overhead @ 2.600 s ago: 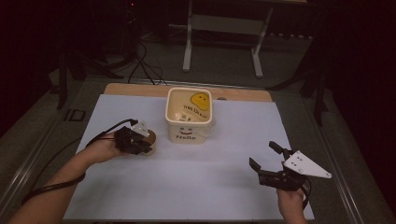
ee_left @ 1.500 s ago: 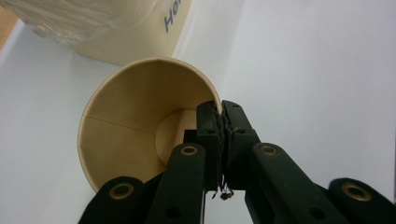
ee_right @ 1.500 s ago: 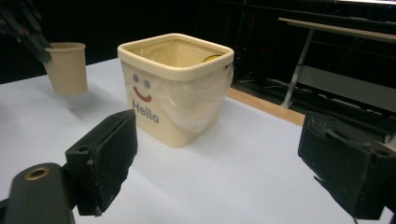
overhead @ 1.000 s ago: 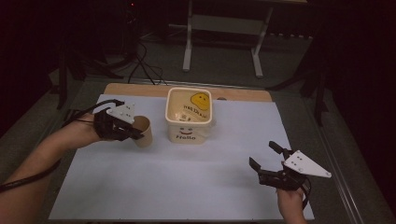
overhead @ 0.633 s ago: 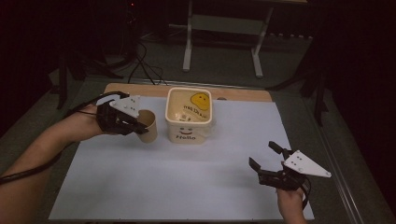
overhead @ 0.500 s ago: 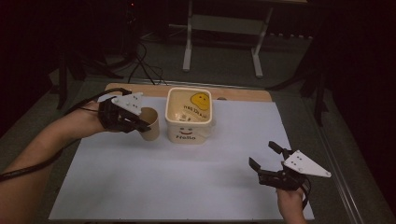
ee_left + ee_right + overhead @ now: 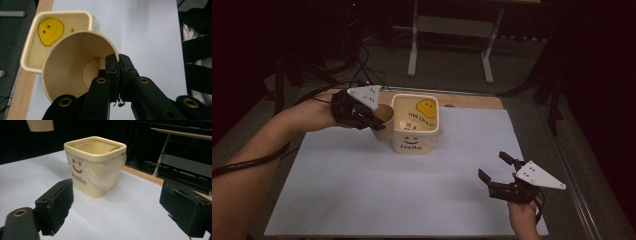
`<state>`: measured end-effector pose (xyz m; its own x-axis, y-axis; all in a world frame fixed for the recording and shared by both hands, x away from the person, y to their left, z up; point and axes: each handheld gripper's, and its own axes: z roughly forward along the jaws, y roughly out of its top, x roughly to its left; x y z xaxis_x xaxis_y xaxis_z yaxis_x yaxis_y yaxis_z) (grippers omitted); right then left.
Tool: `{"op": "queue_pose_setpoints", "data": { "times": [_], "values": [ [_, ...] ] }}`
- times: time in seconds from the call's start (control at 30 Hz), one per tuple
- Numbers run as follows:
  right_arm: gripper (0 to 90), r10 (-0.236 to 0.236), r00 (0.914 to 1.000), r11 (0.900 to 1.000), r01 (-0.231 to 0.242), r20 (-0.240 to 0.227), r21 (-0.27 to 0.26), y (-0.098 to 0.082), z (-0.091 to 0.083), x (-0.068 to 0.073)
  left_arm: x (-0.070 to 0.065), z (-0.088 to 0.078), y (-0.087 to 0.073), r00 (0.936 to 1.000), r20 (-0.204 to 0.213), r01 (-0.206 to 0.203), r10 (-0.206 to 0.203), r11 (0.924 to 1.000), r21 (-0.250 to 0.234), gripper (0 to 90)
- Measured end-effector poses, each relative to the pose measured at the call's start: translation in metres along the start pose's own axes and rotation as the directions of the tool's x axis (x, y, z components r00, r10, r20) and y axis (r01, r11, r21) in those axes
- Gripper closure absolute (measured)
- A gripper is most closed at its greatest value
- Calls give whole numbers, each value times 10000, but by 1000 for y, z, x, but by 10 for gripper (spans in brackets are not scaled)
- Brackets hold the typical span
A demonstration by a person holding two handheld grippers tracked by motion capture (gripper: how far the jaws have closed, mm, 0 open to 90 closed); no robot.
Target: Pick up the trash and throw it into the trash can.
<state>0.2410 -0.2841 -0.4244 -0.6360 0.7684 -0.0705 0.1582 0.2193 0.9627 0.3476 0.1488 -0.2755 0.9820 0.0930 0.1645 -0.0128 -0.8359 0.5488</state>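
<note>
Cream tub (image 7: 95, 165) front reads "Hello"; inner print too small.

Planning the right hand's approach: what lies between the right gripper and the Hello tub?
Nothing: bare white table sheet runs from the open right gripper to the Hello tub, as the right gripper view and high view show.

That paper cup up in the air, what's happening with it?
A person's left gripper is shut on the rim of the paper cup, holding it tipped on its side beside the cream "Hello" bin. The right gripper rests open near the white table's front right corner, holding nothing.
</note>
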Motion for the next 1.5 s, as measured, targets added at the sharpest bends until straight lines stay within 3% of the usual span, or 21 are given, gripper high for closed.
{"op": "queue_pose_setpoints", "data": {
  "times": [0.7,0.97,1.17,1.3,1.5],
  "values": [
    [119,-12,10000,10000,12,9,-23,-1,0,0,32,4,50,9982,-14,-593,593,9981,166,884],
    [119,23,10000,10000,-23,-37,-23,-1,0,0,48,11,65,9980,83,-635,633,9973,360,883],
    [119,28,10000,10000,-28,-44,-10,-1,0,0,58,19,70,9983,169,-573,566,9974,448,883],
    [119,49,10000,10000,-49,-83,7,-2,0,-1,63,26,72,9971,208,-738,725,9951,665,883],
    [119,39,10000,10000,-39,-82,8,-2,0,0,72,34,74,9981,197,-599,587,9959,672,881]
  ]
}}
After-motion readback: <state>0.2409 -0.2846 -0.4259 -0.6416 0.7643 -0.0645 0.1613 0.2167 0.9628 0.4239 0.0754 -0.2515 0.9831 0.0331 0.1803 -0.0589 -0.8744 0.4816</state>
